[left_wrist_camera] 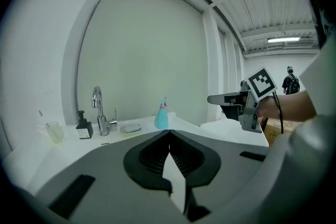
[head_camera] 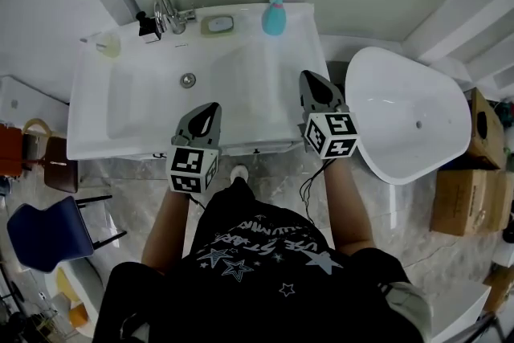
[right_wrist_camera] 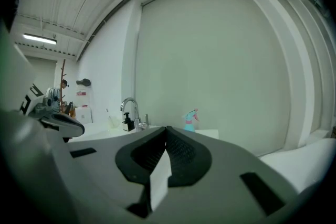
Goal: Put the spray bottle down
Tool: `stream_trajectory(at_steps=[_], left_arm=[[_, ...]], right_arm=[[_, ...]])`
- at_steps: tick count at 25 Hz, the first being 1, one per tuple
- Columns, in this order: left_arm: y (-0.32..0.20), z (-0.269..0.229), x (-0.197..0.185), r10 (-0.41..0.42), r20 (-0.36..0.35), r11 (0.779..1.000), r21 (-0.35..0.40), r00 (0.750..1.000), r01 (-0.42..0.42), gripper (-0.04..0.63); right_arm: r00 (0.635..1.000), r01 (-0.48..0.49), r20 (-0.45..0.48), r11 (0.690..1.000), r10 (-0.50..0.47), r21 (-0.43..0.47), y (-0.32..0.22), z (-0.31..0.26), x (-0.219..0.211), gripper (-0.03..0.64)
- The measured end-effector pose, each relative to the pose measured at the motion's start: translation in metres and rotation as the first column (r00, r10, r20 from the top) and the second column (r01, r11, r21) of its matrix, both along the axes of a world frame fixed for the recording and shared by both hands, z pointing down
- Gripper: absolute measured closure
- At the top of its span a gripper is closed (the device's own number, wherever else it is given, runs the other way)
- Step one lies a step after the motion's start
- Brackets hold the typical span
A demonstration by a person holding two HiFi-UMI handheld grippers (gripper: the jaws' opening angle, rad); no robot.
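The turquoise spray bottle [head_camera: 276, 12] with a pink trigger stands upright on the back right corner of the white sink [head_camera: 96, 147]; nothing holds it. It also shows far off in the left gripper view as the spray bottle [left_wrist_camera: 161, 115] and in the right gripper view as the spray bottle [right_wrist_camera: 190, 120]. My left gripper [head_camera: 210, 110] hovers over the sink's front edge, jaws shut and empty. My right gripper [head_camera: 313, 78] hovers over the sink's right side, short of the bottle, jaws also shut and empty.
A chrome faucet [head_camera: 167, 12], a black pump bottle [head_camera: 148, 26], a soap dish [head_camera: 218, 25] and a cup [head_camera: 108, 46] line the sink's back ledge. A white tub [head_camera: 409, 116] stands at the right, cardboard boxes [head_camera: 470, 197] beyond it, and a blue chair [head_camera: 44, 233] at the lower left.
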State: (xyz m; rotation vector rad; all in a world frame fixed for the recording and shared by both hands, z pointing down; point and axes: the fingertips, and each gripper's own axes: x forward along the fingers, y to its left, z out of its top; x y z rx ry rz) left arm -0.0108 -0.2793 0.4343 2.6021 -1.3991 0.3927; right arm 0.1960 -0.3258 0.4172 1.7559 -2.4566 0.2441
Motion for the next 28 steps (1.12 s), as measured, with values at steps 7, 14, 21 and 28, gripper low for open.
stream_trajectory(at_steps=[7, 14, 21, 28], left_arm=[[0.083, -0.008, 0.013, -0.013, 0.009, 1.000, 0.023, 1.000, 0.013, 0.578], [0.173, 0.003, 0.005, -0.046, -0.012, 0.998, -0.045, 0.999, 0.045, 0.578], [0.229, 0.018, -0.006, -0.107, -0.017, 0.990, -0.099, 0.994, 0.105, 0.578], [0.253, 0.016, -0.029, -0.134, -0.017, 0.987, -0.091, 0.991, 0.132, 0.578]], right_arm=[[0.998, 0.053, 0.020, 0.999, -0.053, 0.004, 0.077, -0.004, 0.000, 0.604], [0.989, 0.144, 0.037, 0.989, -0.144, -0.015, 0.146, 0.012, -0.022, 0.604], [0.975, 0.222, 0.042, 0.971, -0.219, -0.090, 0.191, 0.046, -0.049, 0.604], [0.963, 0.267, 0.056, 0.960, -0.263, -0.080, 0.207, 0.042, -0.080, 0.604]])
